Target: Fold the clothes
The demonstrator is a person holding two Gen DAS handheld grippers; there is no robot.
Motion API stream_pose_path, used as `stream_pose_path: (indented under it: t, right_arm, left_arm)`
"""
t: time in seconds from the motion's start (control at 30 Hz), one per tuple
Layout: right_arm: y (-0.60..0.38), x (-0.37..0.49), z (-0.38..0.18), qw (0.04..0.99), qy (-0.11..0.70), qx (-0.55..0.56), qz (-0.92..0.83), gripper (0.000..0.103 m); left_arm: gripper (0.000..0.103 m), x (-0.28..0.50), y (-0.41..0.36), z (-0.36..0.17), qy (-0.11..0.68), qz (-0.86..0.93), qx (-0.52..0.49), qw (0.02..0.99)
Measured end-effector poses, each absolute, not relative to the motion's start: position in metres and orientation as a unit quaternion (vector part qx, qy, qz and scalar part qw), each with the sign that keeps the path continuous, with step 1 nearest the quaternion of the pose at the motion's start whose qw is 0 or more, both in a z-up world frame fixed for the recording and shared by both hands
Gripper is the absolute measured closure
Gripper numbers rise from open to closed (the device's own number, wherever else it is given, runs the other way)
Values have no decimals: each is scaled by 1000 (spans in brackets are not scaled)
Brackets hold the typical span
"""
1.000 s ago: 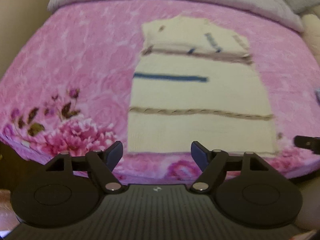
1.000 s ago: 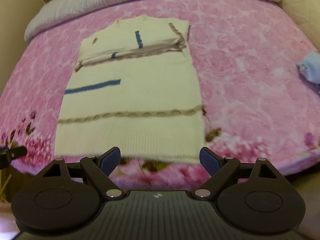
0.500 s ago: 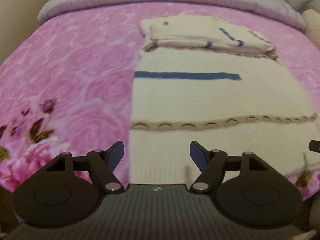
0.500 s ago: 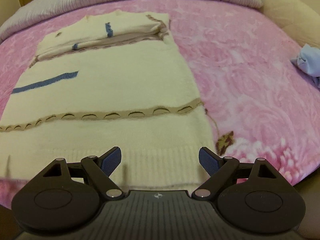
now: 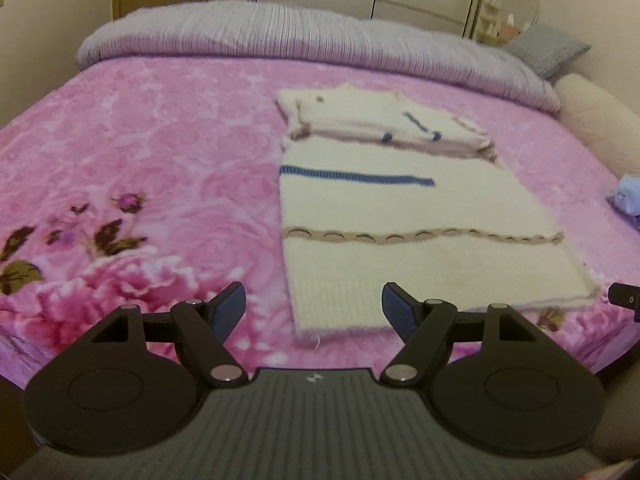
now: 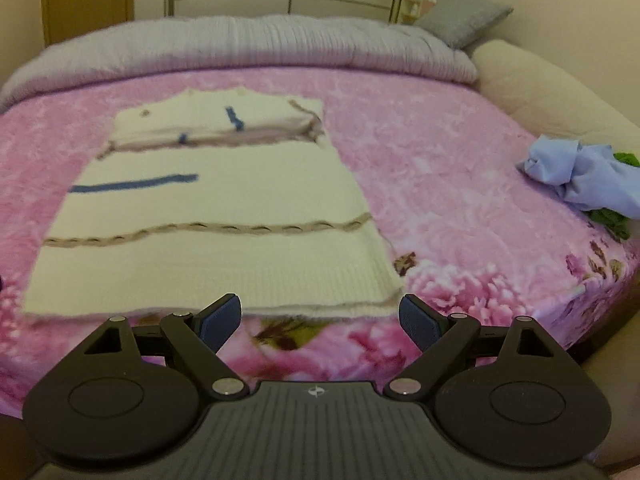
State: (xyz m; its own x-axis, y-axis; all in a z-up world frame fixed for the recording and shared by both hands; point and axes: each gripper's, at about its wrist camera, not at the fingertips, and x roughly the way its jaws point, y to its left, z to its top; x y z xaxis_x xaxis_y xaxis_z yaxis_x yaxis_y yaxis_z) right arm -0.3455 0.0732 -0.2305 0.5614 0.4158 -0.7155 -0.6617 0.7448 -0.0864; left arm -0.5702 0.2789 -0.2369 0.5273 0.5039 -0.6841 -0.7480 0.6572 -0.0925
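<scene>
A cream knit sweater [image 5: 400, 208] with a blue stripe and a tan braided band lies flat on the pink floral blanket [image 5: 140, 160], its top part folded down over itself. It also shows in the right wrist view [image 6: 216, 208]. My left gripper [image 5: 314, 308] is open and empty, just short of the sweater's near left hem corner. My right gripper [image 6: 320, 318] is open and empty, just short of the near right hem. The tip of the right gripper [image 5: 624, 299] shows at the left view's right edge.
A crumpled light blue garment [image 6: 580, 176] lies on the bed's right side over something green. A grey quilt [image 6: 240, 44] is rolled along the far edge, with a grey pillow [image 6: 464, 20] and a beige bolster [image 6: 540, 84]. Wardrobe doors stand behind.
Both grippers dipped close over the sweater's hem half a second ago, then drew back and tilted up; more of the bed and room shows now. Both stay open.
</scene>
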Motion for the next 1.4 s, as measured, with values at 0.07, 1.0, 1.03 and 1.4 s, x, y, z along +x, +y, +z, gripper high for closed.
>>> stream_pose_path:
  t: [0.07, 1.0, 1.03, 1.4]
  right_arm:
    - [70, -357, -224, 868, 341, -174, 317, 14]
    - [32, -232, -297, 787, 466, 29, 404, 43]
    - [30, -223, -299, 787, 468, 34, 401, 44]
    - [13, -152, -328, 744, 516, 143, 399, 62]
  left_arm:
    - [30, -578, 274, -231, 313, 369, -186, 855]
    - [46, -574, 347, -290, 293, 316, -378, 819]
    - [46, -571, 351, -297, 295, 313, -389, 814]
    - [48, -560, 385, -339, 254, 263, -498, 786]
